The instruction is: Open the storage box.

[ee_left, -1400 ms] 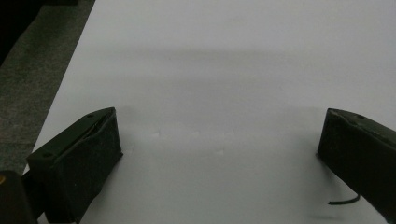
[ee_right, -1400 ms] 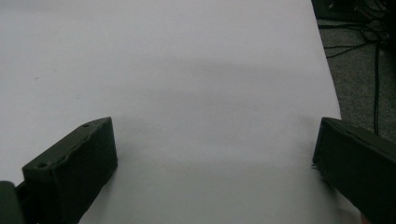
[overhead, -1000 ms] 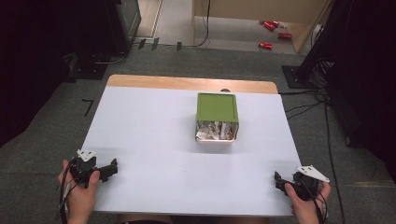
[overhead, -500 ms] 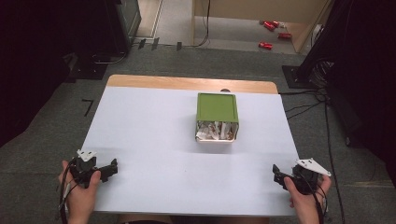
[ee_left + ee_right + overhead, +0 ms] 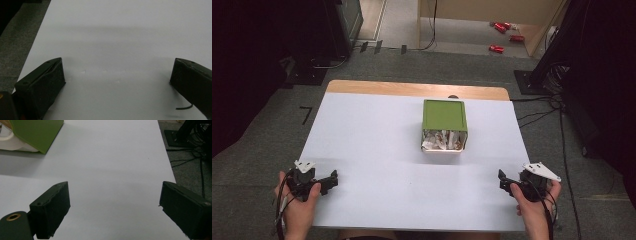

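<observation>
A green-lidded white box (image 5: 444,125) with crumpled paper showing at its near open side rests on the white table (image 5: 377,135), right of centre toward the back. Its green corner (image 5: 35,132) appears at the top left of the right gripper view. My left gripper (image 5: 331,181) is held low at the table's near left corner, open, nothing between its jaws (image 5: 117,82). My right gripper (image 5: 503,181) sits at the near right corner, also open and empty (image 5: 113,207), well short of the box.
The table's wooden far edge (image 5: 412,89) borders grey carpet. Black stands and cables (image 5: 557,90) lie on the floor to the right, also seen as cables (image 5: 190,142) past the table's right edge. Red items (image 5: 502,35) lie on the floor far back.
The right gripper has shifted slightly left and forward along the near edge. The left gripper and the box have stayed put.
</observation>
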Demonstrator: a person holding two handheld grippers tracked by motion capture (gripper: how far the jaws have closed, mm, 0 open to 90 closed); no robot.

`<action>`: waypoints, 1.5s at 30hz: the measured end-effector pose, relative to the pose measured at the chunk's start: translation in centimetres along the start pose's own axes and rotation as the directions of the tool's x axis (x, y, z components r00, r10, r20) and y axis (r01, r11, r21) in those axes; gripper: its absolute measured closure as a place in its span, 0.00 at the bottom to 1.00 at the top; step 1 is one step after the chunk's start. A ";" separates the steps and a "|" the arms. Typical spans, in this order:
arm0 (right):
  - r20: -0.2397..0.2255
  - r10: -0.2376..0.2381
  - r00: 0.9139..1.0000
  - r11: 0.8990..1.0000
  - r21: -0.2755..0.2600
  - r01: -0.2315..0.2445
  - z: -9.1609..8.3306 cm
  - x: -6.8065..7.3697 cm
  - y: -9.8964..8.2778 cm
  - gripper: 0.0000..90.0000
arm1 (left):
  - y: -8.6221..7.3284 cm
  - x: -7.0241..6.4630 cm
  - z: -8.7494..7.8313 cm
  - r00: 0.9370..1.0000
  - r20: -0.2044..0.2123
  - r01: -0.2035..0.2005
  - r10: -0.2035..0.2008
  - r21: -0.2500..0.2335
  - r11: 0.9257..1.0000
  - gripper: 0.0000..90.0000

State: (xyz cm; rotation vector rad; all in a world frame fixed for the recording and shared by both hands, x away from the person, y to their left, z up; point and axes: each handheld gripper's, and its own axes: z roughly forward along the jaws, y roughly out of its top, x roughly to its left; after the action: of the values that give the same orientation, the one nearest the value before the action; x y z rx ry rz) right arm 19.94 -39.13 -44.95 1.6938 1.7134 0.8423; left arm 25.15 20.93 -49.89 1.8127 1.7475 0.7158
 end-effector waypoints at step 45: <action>-0.096 -0.037 0.995 0.999 -0.038 0.034 1.5 6.8 4.4 0.11 | 0.0 0.0 0.0 1.000 -0.002 -0.001 0.001 -0.001 1.000 0.00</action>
State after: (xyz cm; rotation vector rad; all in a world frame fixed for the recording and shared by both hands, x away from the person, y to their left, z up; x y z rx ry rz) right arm 23.68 -32.26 -42.28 1.6178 1.7757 0.9467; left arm 25.15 20.91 -49.89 1.8131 1.7471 0.7185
